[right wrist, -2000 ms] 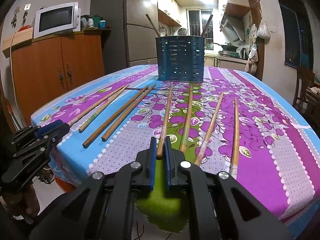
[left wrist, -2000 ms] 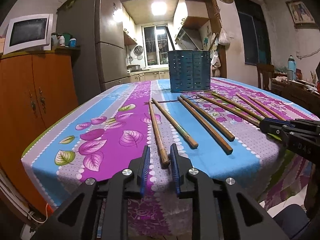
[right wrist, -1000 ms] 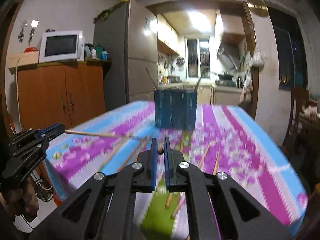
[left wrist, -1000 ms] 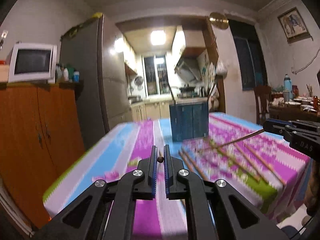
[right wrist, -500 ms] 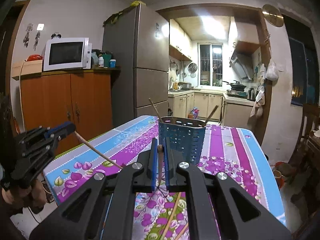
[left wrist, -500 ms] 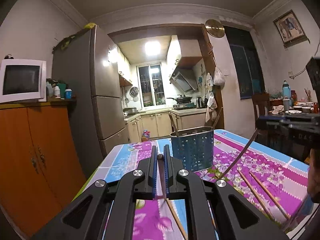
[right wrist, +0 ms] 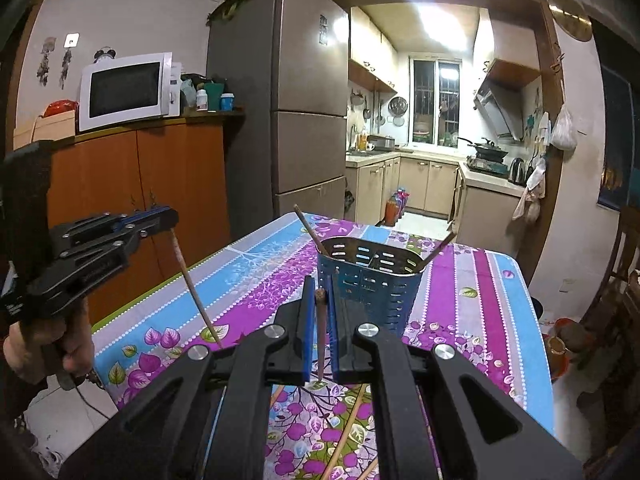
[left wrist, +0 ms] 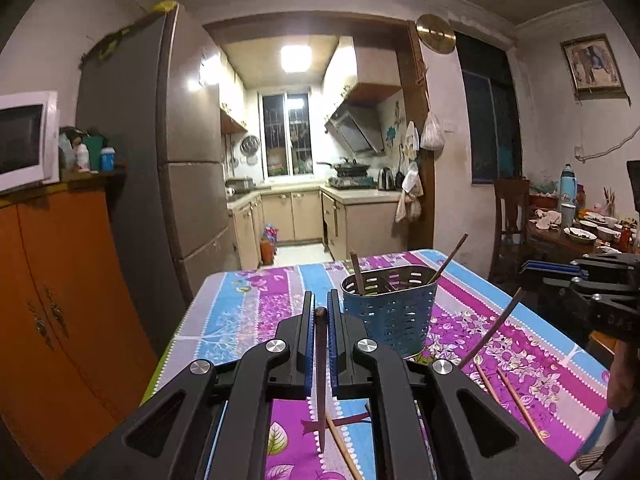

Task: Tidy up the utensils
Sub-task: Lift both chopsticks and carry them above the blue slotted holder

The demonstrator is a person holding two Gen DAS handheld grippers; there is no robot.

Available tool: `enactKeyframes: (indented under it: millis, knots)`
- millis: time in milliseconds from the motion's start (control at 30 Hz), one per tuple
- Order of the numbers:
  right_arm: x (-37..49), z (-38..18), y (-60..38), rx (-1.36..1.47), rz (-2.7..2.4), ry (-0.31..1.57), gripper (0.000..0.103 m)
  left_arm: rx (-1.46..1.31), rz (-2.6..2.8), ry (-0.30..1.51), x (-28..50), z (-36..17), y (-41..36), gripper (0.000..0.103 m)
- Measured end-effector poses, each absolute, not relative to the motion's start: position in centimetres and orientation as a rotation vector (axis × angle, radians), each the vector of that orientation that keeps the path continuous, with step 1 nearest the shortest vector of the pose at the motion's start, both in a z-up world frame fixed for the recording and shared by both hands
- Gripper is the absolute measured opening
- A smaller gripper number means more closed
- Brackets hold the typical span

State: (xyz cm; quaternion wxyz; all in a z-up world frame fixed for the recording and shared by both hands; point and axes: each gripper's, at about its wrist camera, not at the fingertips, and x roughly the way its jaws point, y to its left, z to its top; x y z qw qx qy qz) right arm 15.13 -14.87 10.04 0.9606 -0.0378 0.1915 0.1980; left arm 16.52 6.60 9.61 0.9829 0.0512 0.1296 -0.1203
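both tongs are up off the tabletop (left wrist: 248, 300), each pinching one chopstick by its thick end, tip hanging down. left tongs (left wrist: 321, 320) and right tongs (right wrist: 319, 300) face the blue utensil holder (right wrist: 370, 280) just ahead; the right looks nearer.

The tablecloth (right wrist: 472, 292) is done in purple, blue and grey stripes, printed with purple leaves and flowers and edged by dotted white lines. The utensil holder (right wrist: 368, 280) is painted blue and punched with slots. Brown chopsticks (left wrist: 516, 404) are seen. The cabinet (right wrist: 160, 184) is finished orange, the microwave (right wrist: 124, 90) white.
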Motion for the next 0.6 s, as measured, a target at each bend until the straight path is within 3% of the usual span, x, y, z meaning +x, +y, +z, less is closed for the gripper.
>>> enactKeyframes:
  millis: [600]
  knots:
    - [17.9,18.1,-17.0,-0.063,0.382,0.391,0.005,0.081,-0.333,0.231,19.6,18.3,1.9,0.007]
